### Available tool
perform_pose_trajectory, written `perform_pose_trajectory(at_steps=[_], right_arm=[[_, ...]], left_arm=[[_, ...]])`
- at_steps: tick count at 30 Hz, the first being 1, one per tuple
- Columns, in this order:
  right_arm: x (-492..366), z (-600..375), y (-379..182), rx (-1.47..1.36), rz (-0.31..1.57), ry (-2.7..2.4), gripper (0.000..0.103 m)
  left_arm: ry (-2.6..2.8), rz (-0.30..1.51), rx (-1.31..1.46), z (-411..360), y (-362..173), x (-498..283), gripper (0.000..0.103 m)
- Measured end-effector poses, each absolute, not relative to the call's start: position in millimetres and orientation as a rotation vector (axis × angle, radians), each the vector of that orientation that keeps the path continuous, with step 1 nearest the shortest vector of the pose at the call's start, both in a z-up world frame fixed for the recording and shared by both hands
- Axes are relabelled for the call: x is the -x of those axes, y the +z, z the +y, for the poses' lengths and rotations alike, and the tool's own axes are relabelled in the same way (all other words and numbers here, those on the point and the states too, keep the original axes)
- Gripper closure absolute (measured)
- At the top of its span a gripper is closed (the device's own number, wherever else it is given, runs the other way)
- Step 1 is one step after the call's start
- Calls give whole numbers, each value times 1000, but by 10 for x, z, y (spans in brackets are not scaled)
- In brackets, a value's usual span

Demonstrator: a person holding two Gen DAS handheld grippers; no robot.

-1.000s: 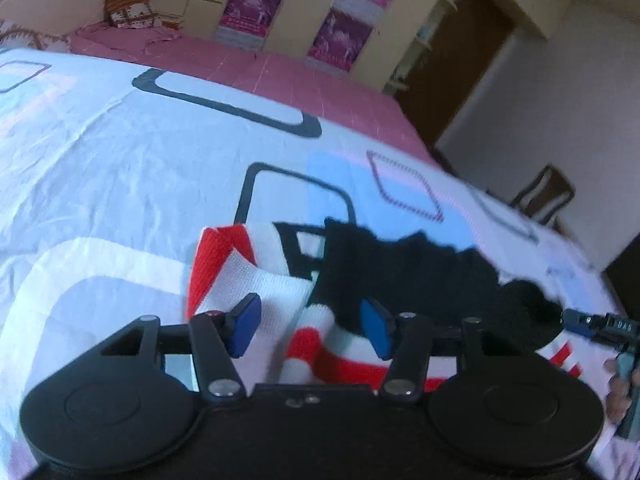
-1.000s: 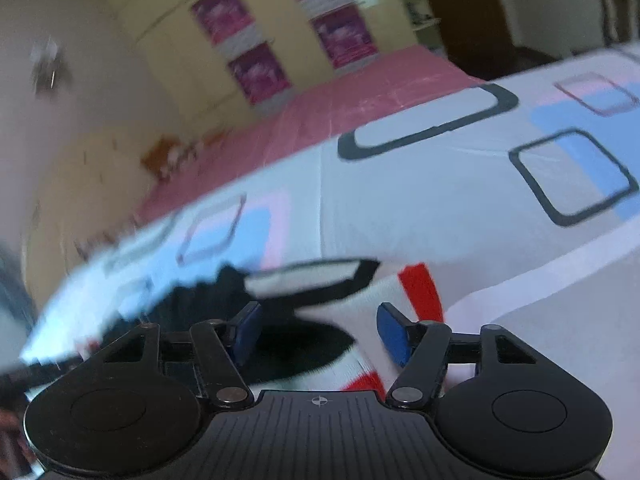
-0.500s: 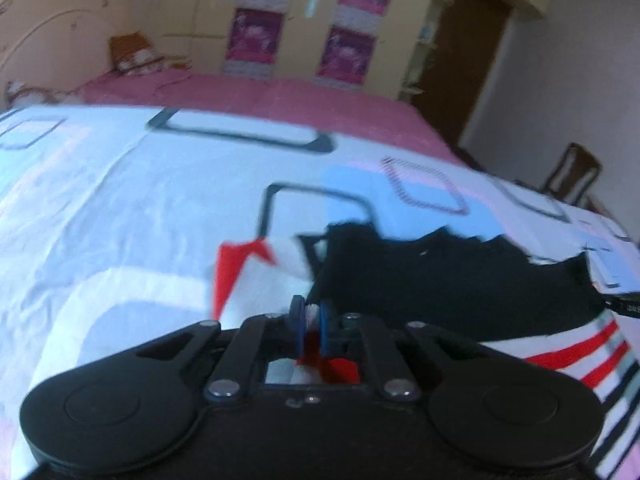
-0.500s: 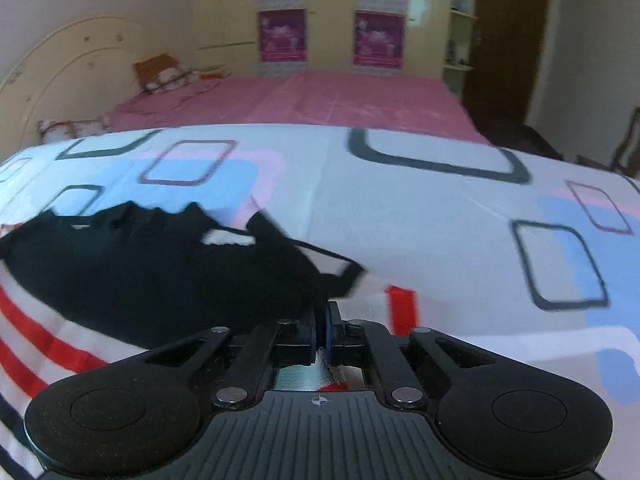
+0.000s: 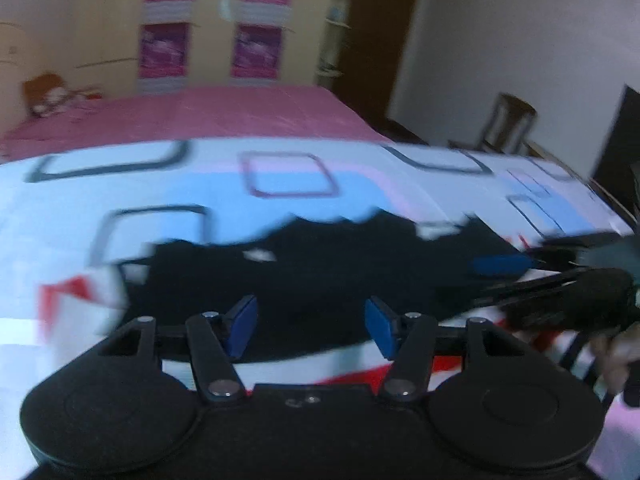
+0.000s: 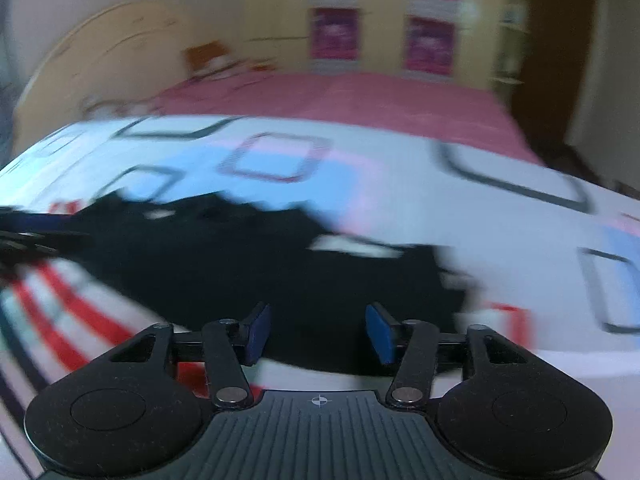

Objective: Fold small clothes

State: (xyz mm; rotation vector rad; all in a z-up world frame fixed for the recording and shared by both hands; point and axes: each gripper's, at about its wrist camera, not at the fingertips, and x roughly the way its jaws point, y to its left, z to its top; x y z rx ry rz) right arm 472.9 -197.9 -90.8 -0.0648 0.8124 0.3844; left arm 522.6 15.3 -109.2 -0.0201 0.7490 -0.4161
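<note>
The small garment (image 5: 320, 280) lies spread on the patterned bedsheet (image 5: 60, 216), toward its near edge; it is a black-bodied top with red and white stripes (image 6: 60, 320) along its lower part and sleeves, though motion blur makes the exact cut hard to read. The left gripper (image 5: 310, 328) hovers over the black cloth with its blue pads wide apart and nothing between them; the right gripper (image 6: 316, 334) is likewise spread wide and empty above the same black panel.

The cloth looks thin, soft and light; it should drape and slide readily over the smooth sheet, so a pinch on a doubled edge, a hem, sleeve end or shoulder seam, would likely hold better than a pinch in the flat middle, where the pads would probably catch only a wrinkle; taking two corners together should keep the fold line straight.

The left wrist view shows the right-hand tool (image 5: 560, 296) from the side at the garment's right edge, with part of the holding hand (image 5: 616, 356) and a wooden chair (image 5: 508, 124) beyond the bed's far right corner; the right wrist view shows instead the curved headboard (image 6: 100, 52) and the striped band at the garment's left side, with the other tool as a dark blur (image 6: 24, 236) at the left margin.
</note>
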Motion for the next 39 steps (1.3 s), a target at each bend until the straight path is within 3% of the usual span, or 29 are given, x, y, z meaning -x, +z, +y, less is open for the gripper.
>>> perform_pose_trajectory(at_steps=[4, 10, 17, 23, 33, 35, 39], right_arm=[[-4709, -1826, -1014, 131, 803, 430, 53], [-4728, -2876, -1132, -23, 843, 208, 53], [-4431, -2422, -807, 22, 782, 284, 53], [-4146, -1780, -1012, 128, 827, 466, 53], [-3810, -2911, -1050, -14, 895, 202, 53], [-3752, -2844, -997, 26, 903, 179, 53], [-3533, -2446, -717, -14, 821, 258, 53]], left_arm=[[-362, 754, -41, 274, -1235, -5231, 42], [-260, 715, -69, 968, -1315, -5109, 49], [-348, 679, -101, 547, -1047, -4815, 48], [-441, 730, -89, 74, -1220, -4581, 47], [-218, 734, -124, 1058, -1222, -4163, 48], [-188, 731, -130, 980, -1151, -4114, 51], [-280, 689, -77, 619, -983, -3951, 49]])
